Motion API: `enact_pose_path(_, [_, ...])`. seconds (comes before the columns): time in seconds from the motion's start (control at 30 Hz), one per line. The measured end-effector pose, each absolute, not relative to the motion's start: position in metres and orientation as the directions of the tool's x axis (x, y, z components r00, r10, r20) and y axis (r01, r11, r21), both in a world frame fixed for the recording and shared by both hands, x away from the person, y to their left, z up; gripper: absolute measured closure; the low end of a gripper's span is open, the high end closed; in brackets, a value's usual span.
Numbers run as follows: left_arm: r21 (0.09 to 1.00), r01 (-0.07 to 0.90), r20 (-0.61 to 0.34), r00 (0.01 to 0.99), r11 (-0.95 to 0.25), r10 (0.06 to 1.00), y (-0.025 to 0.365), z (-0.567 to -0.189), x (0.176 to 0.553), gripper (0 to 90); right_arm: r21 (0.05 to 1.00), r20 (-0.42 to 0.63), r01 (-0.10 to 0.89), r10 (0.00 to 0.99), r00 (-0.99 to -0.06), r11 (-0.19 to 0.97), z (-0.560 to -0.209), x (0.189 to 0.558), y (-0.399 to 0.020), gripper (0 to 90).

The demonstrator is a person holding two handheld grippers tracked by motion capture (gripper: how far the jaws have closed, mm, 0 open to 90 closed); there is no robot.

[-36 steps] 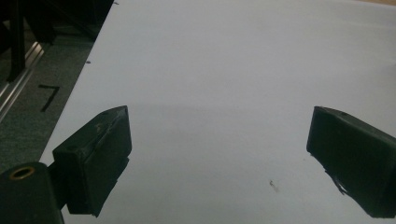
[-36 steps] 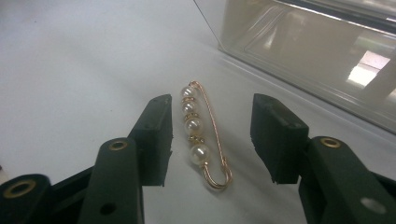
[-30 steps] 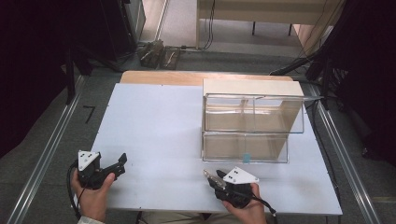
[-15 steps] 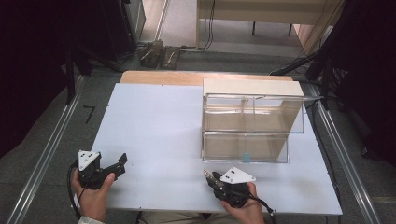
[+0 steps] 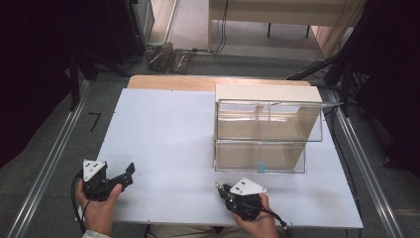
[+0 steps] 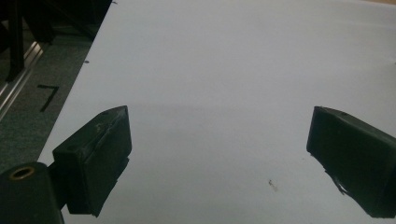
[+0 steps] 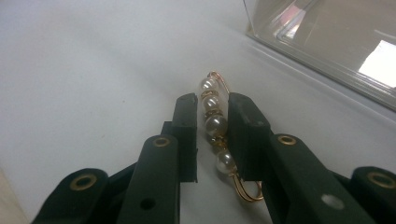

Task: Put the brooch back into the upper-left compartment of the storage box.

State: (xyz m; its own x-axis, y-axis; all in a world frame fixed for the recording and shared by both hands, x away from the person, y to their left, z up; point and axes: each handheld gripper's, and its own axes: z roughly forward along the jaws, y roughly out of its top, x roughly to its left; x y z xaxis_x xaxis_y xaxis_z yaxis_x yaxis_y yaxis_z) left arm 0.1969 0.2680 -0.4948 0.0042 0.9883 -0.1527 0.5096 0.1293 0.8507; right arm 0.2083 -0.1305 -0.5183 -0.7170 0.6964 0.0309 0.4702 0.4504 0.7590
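We're holding a pearl hair clip (image 7: 214,122) in the R gripper (image 7: 212,109), jaws pinched narrow on its sides, pearls showing in the gap w/ the gold wire loop poking out front and back. In the high view the R gripper (image 5: 220,189) is sitting low near the table's (image 5: 163,129) front edge, just in front of the clear acrylic box (image 5: 267,134); the clip looks to be at or just off the surface, can't tell which. L gripper (image 6: 219,140) is hanging wide open over bare table, nothing betw. the jaws; in the high view it (image 5: 130,173) is parked at front-left, well apart from the R one.

Step in hand, as we're judging it: carry the clip toward the box. To do it well we're keeping the squeeze steady since the pearls are round and could roll out, lifting straight up before travelling, and keeping the clip level.

Room: lots of open table to the left and centre. Box wall is close ahead on the right, so we're clearing its front face and rim. Front table edge is right behind the hand.
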Motion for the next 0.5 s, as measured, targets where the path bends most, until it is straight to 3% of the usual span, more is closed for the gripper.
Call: enact_pose_path(0.5, [0.849,0.512,-0.151,0.005,0.127,0.989,0.2673,-0.4950,0.1973,5.9,0.761,0.008,0.465,0.711,-0.703,0.452,-0.5187,0.2068,-0.1273,77.8])
